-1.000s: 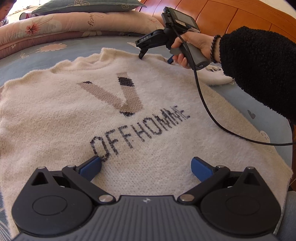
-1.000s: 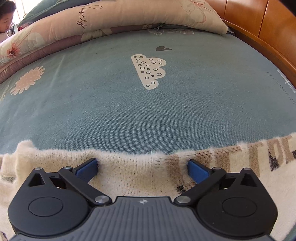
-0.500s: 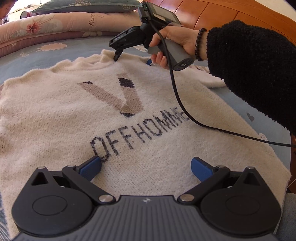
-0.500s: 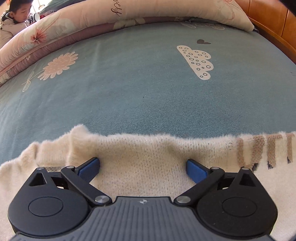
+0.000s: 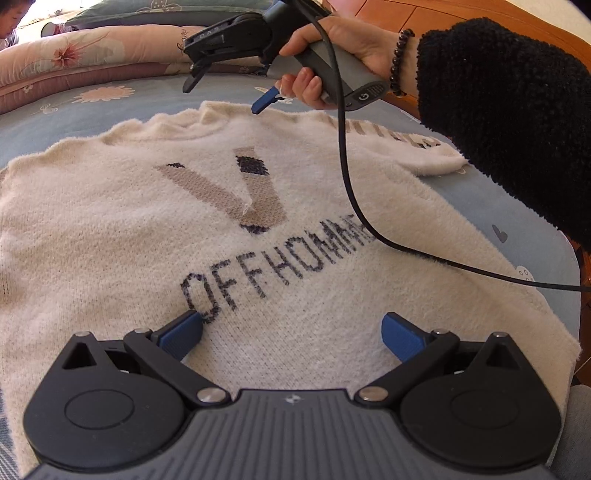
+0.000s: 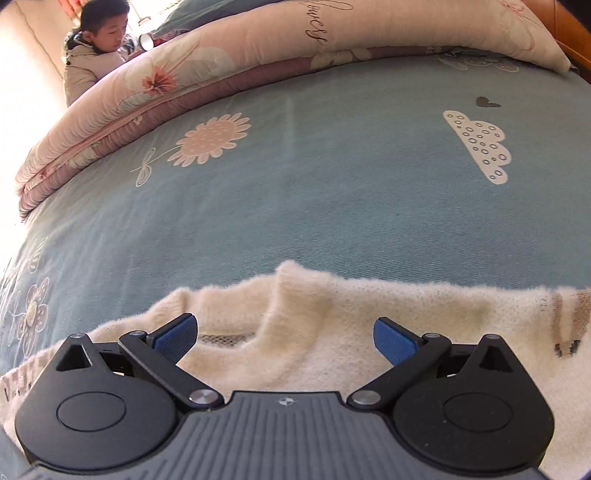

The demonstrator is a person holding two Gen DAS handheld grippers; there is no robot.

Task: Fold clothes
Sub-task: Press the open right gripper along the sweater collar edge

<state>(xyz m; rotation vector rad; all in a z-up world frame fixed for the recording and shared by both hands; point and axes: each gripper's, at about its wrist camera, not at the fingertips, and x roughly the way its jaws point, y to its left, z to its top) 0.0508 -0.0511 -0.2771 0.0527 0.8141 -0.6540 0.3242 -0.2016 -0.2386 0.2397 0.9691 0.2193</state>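
Observation:
A cream knit sweater (image 5: 147,236) with a beige V and the letters OFFHOMME lies flat, front up, on the bed. My left gripper (image 5: 291,330) hovers open over its lower half, nothing between the blue pads. In the left wrist view my right gripper (image 5: 225,94) is held by a hand above the sweater's collar, open. The right wrist view shows the collar (image 6: 280,306) just ahead of the right gripper (image 6: 284,336), with nothing between its fingers. The sweater's right sleeve (image 5: 417,147) is folded in near the shoulder.
A blue sheet (image 6: 332,184) with flower and cloud prints covers the bed. A folded floral quilt (image 6: 184,74) lies along the far side, and a person (image 6: 96,48) sits behind it. A wooden headboard (image 5: 461,18) stands at right. A black cable (image 5: 354,206) trails across the sweater.
The right gripper has moved left along the sweater's top edge from the shoulder to the collar and risen a little. The left gripper has stayed put.

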